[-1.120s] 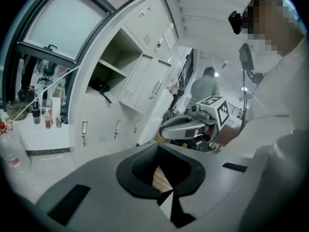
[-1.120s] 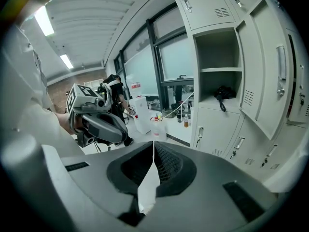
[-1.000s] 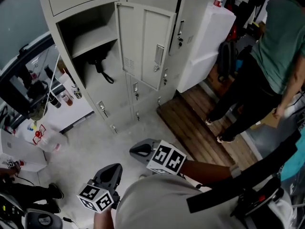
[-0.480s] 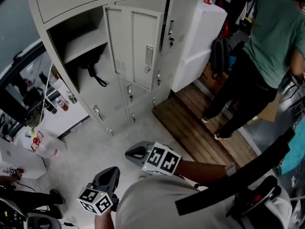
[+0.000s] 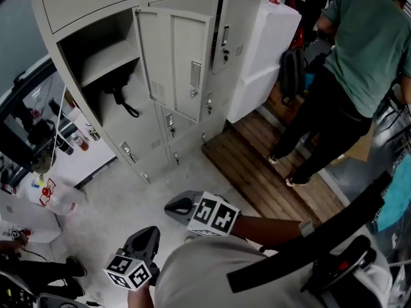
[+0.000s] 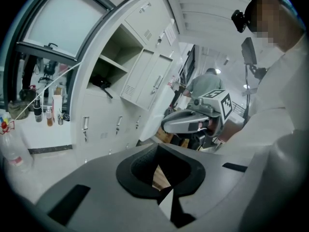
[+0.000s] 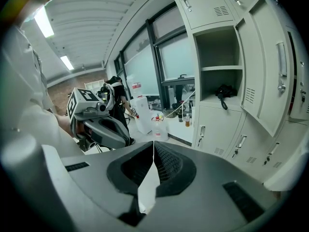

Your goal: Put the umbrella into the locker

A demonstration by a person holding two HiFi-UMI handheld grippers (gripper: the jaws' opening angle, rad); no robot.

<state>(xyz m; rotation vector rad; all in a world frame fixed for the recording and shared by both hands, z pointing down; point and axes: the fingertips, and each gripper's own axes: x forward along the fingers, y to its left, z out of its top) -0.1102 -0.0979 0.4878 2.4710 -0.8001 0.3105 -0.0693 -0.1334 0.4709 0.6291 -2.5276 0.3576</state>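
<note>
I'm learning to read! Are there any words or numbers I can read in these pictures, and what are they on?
No readable words or numbers.
Marker cube: black-and-white squares only, no letters.
Bottle labels by the locker: too small to read.

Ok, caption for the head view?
Black folded umbrella inside the open beige metal locker; left gripper and right gripper shut, empty.

A bystander [image 5: 369,37] (green shirt) stands on wooden boards [image 5: 257,178] beside a backpack [image 5: 292,72].
</note>
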